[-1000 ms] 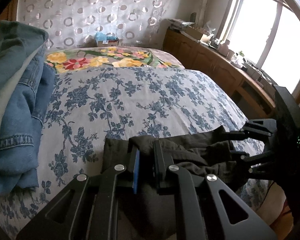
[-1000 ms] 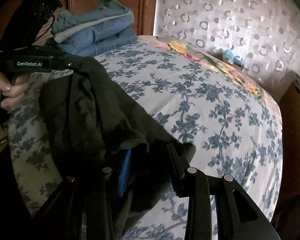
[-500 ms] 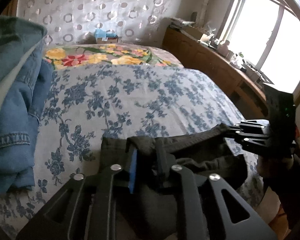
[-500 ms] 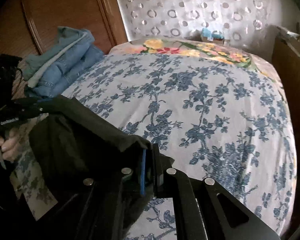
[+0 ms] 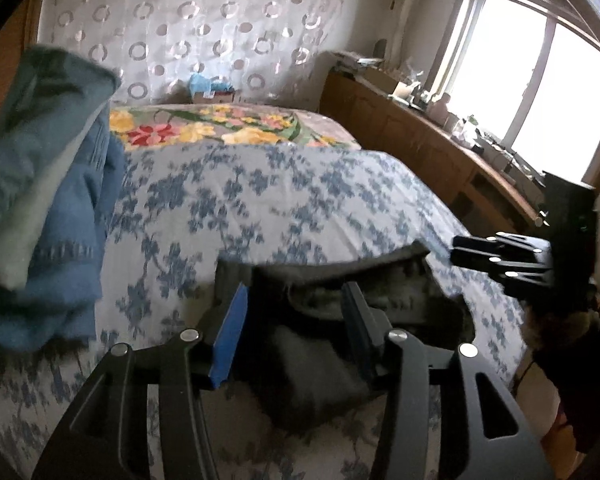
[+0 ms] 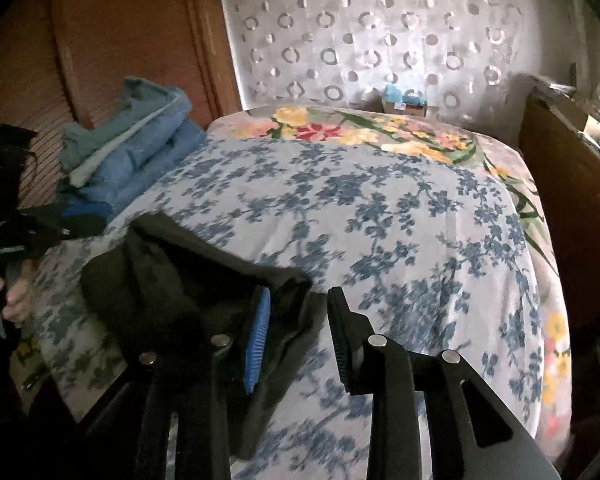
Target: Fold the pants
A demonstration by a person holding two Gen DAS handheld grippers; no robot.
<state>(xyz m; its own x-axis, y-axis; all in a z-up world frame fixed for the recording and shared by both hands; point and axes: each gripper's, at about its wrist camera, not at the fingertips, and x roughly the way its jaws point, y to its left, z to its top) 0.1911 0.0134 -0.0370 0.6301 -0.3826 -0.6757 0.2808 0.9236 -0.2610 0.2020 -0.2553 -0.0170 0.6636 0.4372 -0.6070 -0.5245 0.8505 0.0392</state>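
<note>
The dark pants [image 5: 400, 280] lie in a loosely folded heap on the flowered bedspread [image 5: 260, 200] near its front edge. My left gripper [image 5: 292, 320] is over the heap's left end. Its jaws are opening, with cloth lying between them and neither pad pressing on it. My right gripper [image 5: 500, 260] shows at the heap's right end. In the right wrist view the pants [image 6: 172, 280] spread to the left. The right gripper [image 6: 300, 332] has its jaws opening, with a pants corner loose beside the blue pad [image 6: 258, 336]. A hand [image 6: 16, 296] holds the left gripper [image 6: 40, 224] at the far left.
A stack of folded jeans [image 5: 40, 220] sits on the bed's left side, seen also as the jeans stack [image 6: 132, 152]. A bright flowered cover [image 5: 220, 124] lies at the head of the bed. A wooden cabinet [image 5: 420, 152] runs under the window on the right.
Both grippers were shut on the pants' edge, holding it stretched between them. Now both sets of jaws have parted and the pants rest on the bed. The right gripper has rolled level.
</note>
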